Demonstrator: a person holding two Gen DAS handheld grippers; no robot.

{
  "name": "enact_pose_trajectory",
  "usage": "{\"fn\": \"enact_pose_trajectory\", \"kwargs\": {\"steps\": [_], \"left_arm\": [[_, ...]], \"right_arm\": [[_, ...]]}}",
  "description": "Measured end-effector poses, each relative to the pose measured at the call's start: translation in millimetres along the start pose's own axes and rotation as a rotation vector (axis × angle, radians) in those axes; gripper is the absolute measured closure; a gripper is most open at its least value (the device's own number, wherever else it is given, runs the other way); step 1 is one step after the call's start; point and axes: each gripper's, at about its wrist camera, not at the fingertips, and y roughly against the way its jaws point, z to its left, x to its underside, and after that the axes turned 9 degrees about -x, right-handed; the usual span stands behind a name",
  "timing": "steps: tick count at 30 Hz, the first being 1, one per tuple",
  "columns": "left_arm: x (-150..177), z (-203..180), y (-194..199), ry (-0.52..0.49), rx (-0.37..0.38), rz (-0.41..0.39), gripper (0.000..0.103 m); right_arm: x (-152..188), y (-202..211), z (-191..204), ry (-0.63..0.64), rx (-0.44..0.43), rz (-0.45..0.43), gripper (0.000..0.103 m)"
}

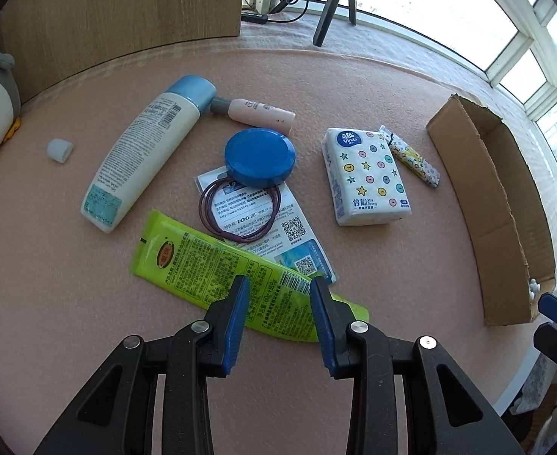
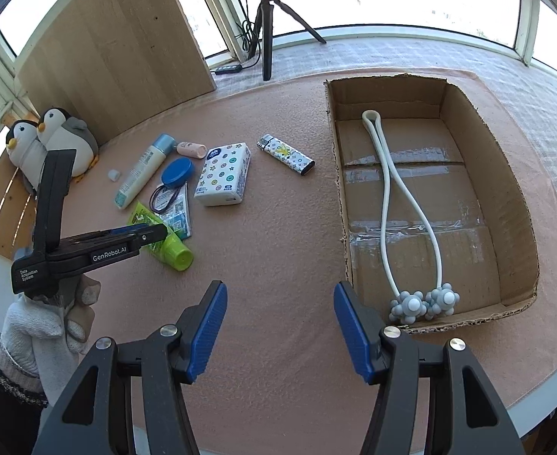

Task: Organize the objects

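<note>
My left gripper is open, its blue pads either side of a green tube lying flat on the pink mat; nothing is gripped. Beyond it lie a card with purple hair ties, a blue round compact, a white lotion bottle, a pink bottle, a tissue pack and a patterned lighter. My right gripper is open and empty, above bare mat just left of the cardboard box. A white massage roller lies inside the box.
Two penguin plush toys sit at the far left by a wooden board. A small white cap lies near the lotion bottle. A tripod stands at the back. A gloved hand holds the left gripper.
</note>
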Motion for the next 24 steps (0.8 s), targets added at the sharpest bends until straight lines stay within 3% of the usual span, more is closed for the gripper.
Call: {"fn": "enact_pose_trajectory", "kwargs": {"steps": [5, 8, 11, 16, 24], "left_arm": [[9.4, 19.9, -4.2, 0.046, -0.021, 0.027, 0.067], [18.8, 39.5, -7.7, 0.116, 0.036, 0.058, 0.068], [18.3, 44.6, 0.7, 0.141, 0.045, 0.028, 0.069], [-4.9, 18.9, 11.4, 0.079, 0.054, -0.015, 0.069], [-20.8, -17.4, -10.0, -0.054, -0.009, 0.027, 0.075]], "right_arm": [[-0.9, -5.5, 10.9, 0.022, -0.015, 0.011, 0.048], [-0.9, -8.7, 13.7, 0.028, -0.023, 0.016, 0.048], [-2.5, -13.5, 13.9, 0.023, -0.028, 0.025, 0.048], [-3.3, -20.1, 18.5, 0.029, -0.035, 0.041, 0.048], [-0.8, -21.4, 15.5, 0.019, -0.029, 0.05, 0.048]]}}
